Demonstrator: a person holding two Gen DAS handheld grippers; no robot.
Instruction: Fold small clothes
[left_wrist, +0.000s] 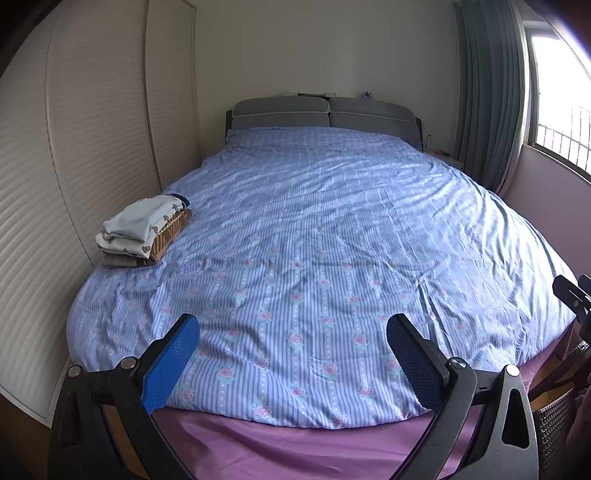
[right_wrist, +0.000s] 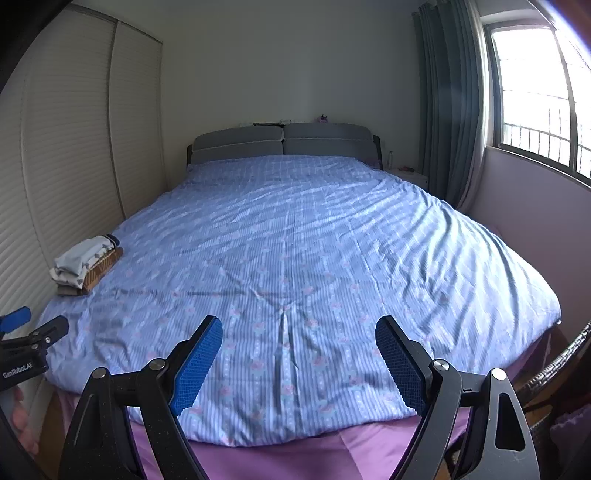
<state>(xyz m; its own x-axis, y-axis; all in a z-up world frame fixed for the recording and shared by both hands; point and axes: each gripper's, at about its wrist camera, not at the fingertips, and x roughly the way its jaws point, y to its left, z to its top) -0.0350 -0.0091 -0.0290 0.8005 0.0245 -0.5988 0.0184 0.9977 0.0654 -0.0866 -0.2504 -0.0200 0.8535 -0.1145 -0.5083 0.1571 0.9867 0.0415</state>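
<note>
A stack of folded small clothes (left_wrist: 144, 232), pale blue and white on top with a brown striped piece beneath, lies on the left side of the bed; it also shows in the right wrist view (right_wrist: 86, 264). My left gripper (left_wrist: 293, 332) is open and empty, held above the foot of the bed. My right gripper (right_wrist: 299, 332) is open and empty too, also above the foot of the bed. The right gripper shows at the right edge of the left wrist view (left_wrist: 574, 295). The left gripper shows at the left edge of the right wrist view (right_wrist: 29, 339).
The bed carries a blue striped duvet with pink roses (left_wrist: 314, 221) over a purple sheet (left_wrist: 277, 446). A grey headboard (left_wrist: 321, 114) is at the far end. White slatted wardrobe doors (left_wrist: 74, 147) line the left. Curtains and a window (left_wrist: 554, 110) are right. A wicker basket (left_wrist: 554, 417) stands lower right.
</note>
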